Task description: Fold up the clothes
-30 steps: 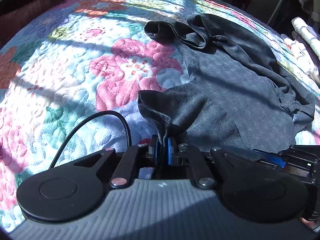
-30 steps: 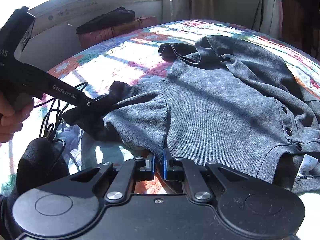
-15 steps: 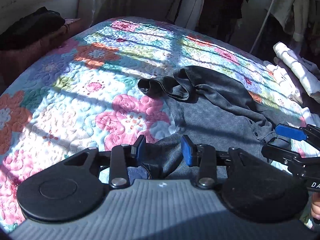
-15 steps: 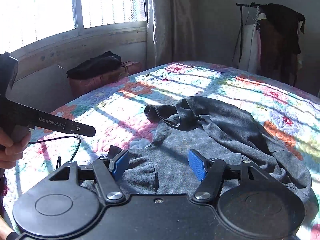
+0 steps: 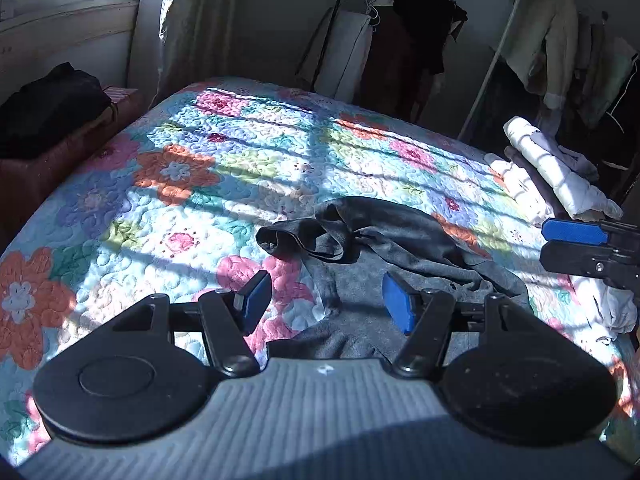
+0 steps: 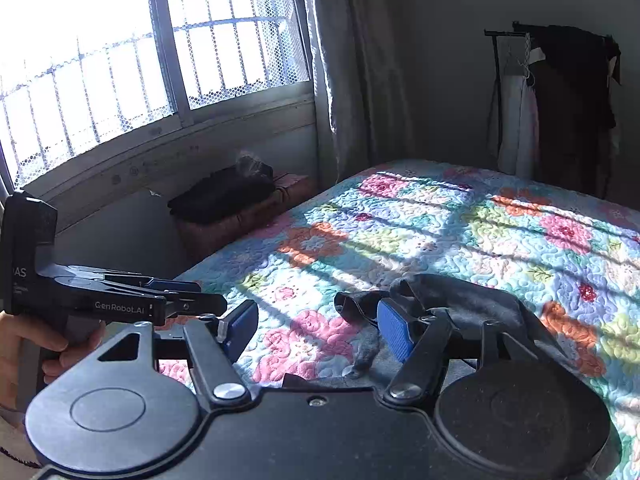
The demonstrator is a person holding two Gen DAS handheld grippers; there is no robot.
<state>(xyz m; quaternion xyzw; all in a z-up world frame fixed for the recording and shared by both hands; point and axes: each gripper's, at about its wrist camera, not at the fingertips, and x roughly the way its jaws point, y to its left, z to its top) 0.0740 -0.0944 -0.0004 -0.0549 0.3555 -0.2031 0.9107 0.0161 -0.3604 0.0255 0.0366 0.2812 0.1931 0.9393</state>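
My left fingers (image 5: 326,300) are spreading wider, the blue pads (image 5: 256,294) apart with nothing pressed between them; through the gap, low in the centre of the left wrist view, I see only quilt and grey cloth lying below. My right fingers (image 6: 316,330) stand wide too, empty, their blue pads (image 6: 394,332) framing the lower middle of the right wrist view.

The grey shirt (image 5: 400,248) lies on the bed, crumpled rather than flat, in the centre and lower right of the left view. One sleeve end (image 5: 280,238) is bunched up toward the frame's middle, its opening facing left. In the right view the same shirt sits low and right of centre, partly behind my right pad.

Under it spreads the floral quilt (image 5: 176,172), with pink, orange and blue flowers crossed by bars of sunlight and shadow. At the right edge of the left view my right tool pokes in, and beyond it, upper right, rolled white clothes (image 5: 556,172) rest at the bed's edge.

In the right view, my left hand (image 6: 24,344) grips its tool at the left edge. Behind, a barred window (image 6: 160,48) fills the upper left, a dark bundle (image 6: 224,192) sits on a low reddish stool below it, and a clothes rack (image 6: 560,100) stands upper right.
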